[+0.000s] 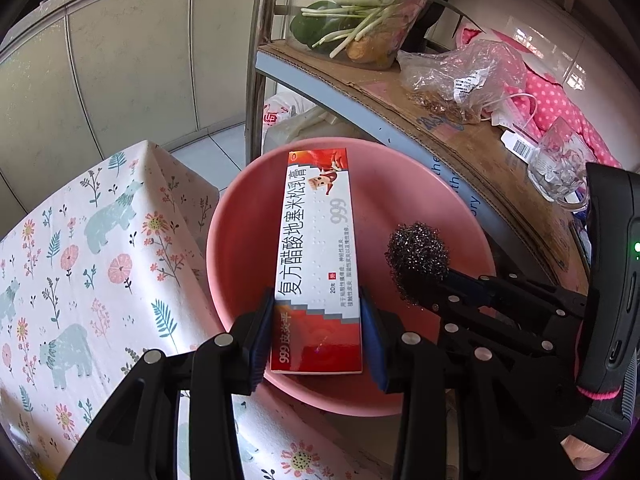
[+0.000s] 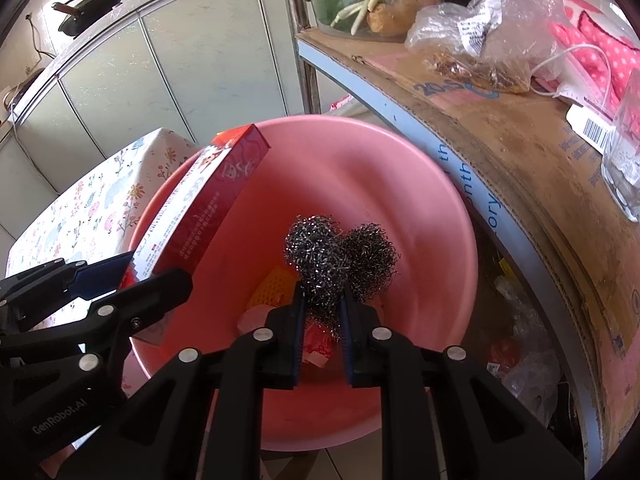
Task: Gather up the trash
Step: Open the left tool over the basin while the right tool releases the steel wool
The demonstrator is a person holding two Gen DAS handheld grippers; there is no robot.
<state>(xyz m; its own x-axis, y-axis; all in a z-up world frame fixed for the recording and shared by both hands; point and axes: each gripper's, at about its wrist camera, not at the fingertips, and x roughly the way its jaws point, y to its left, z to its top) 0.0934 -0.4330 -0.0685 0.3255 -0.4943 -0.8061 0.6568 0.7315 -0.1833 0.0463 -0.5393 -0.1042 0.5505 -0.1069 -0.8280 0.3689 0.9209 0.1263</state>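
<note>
A red and white ointment box [image 1: 318, 260] is clamped between the pads of my left gripper [image 1: 318, 304], hanging over a pink plastic basin [image 1: 240, 240]. In the right wrist view the same box [image 2: 200, 208] slants over the basin's [image 2: 420, 208] left rim. My right gripper [image 2: 322, 300] is shut on a steel wool scrubber [image 2: 314, 256] above the basin's middle; its shadow falls just to the right. That scrubber [image 1: 418, 256] and the right gripper's fingers [image 1: 460, 284] show at the right of the left wrist view. A yellow mesh piece [image 2: 272, 286] and pink scraps [image 2: 316, 344] lie in the basin's bottom.
A table with a floral cloth [image 1: 80, 260] stands left of the basin. To the right, a cardboard-covered shelf [image 2: 520, 152] carries a plastic bag [image 2: 492, 20], a glass cup [image 1: 560, 168], scallions in a clear tub [image 1: 360, 20] and pink dotted fabric [image 1: 556, 100]. Cabinet doors [image 1: 120, 72] stand behind.
</note>
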